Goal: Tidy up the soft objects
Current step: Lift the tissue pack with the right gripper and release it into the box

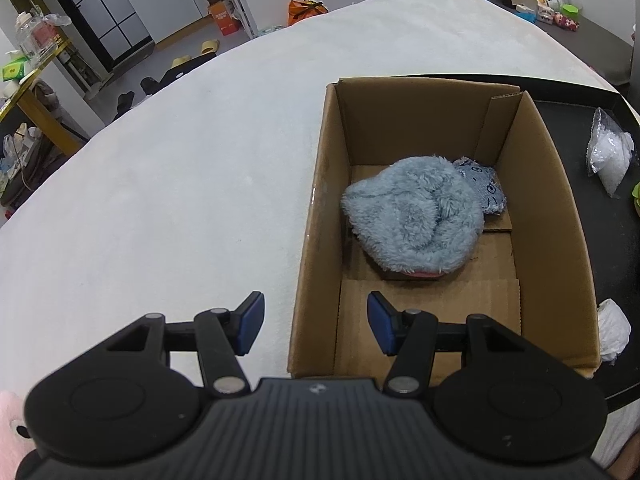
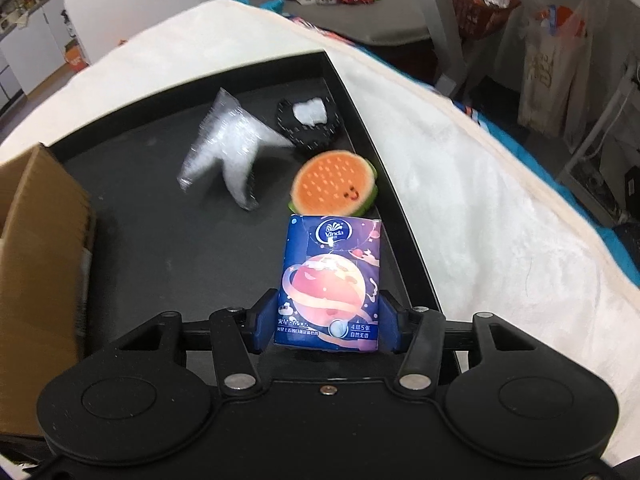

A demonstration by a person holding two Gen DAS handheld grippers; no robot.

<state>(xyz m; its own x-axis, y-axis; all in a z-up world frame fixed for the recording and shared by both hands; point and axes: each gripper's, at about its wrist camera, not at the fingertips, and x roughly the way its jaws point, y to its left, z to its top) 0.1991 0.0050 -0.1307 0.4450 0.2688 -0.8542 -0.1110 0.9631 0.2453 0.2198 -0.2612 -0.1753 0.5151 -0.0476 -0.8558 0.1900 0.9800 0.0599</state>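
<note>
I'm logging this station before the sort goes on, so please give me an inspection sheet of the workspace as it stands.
Surface: white fleece cover; black tray on it.
Job's things: cardboard box holds a blue fluffy plush and a denim-look piece. On the tray: clear bag of white filling, watermelon plush, black pouch.
Clutter: crumpled white piece beside the box.
Grippers: left gripper open, empty; right gripper shut on a Vinda tissue pack.
Cables: nothing seen.
Surroundings: cluttered room, shelves, slippers on floor.

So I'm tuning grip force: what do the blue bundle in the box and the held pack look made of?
Bundle: fluffy plush or fleece, matte, long shaggy pile. Pack: probably glossy plastic film over tissues; printed, light sheen, held between the right gripper's pads.
</note>
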